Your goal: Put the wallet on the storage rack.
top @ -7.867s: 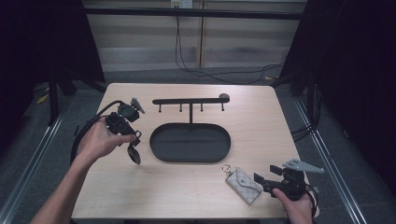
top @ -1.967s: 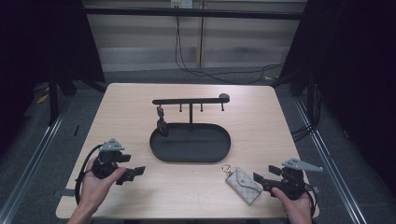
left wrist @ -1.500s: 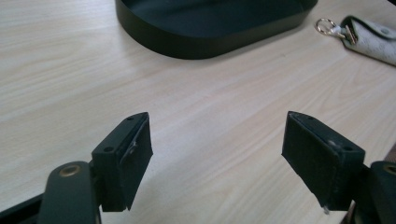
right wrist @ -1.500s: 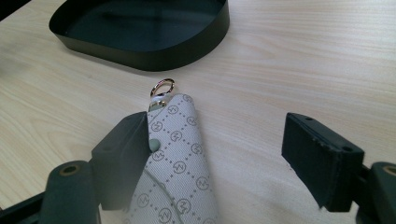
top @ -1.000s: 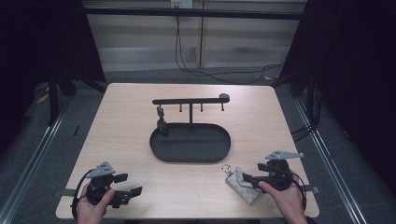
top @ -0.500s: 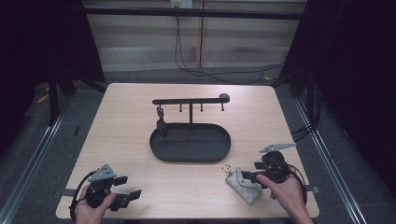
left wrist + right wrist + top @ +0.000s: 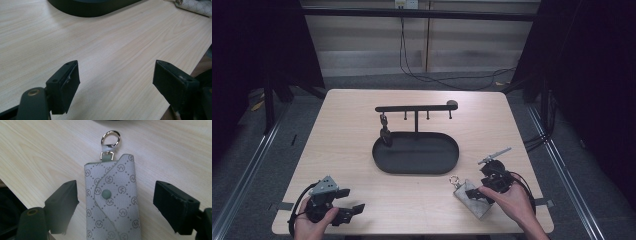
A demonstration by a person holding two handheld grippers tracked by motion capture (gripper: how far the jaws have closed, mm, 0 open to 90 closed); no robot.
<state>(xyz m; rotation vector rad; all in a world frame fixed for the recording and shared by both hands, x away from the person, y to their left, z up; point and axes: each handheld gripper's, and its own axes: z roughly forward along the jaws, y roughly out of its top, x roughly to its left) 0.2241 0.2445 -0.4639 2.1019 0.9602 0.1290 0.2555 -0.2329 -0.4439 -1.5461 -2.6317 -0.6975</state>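
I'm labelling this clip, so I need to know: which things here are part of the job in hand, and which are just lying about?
Likely in the job:
- key pouch, lying between the open jaws of the right claw
- hook rack with tray
- small item on its left hook

Just about:
- left claw, open over bare table
- cable behind the table

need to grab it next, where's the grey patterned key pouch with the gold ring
In the high view the grey patterned key pouch lies flat on the wooden table's near right corner, just before the black oval tray, between the open right gripper's jaws.

Pale wooden table (image 7: 342, 130) bearing black oval tray (image 7: 415, 152) and patterned key pouch (image 7: 474, 198).
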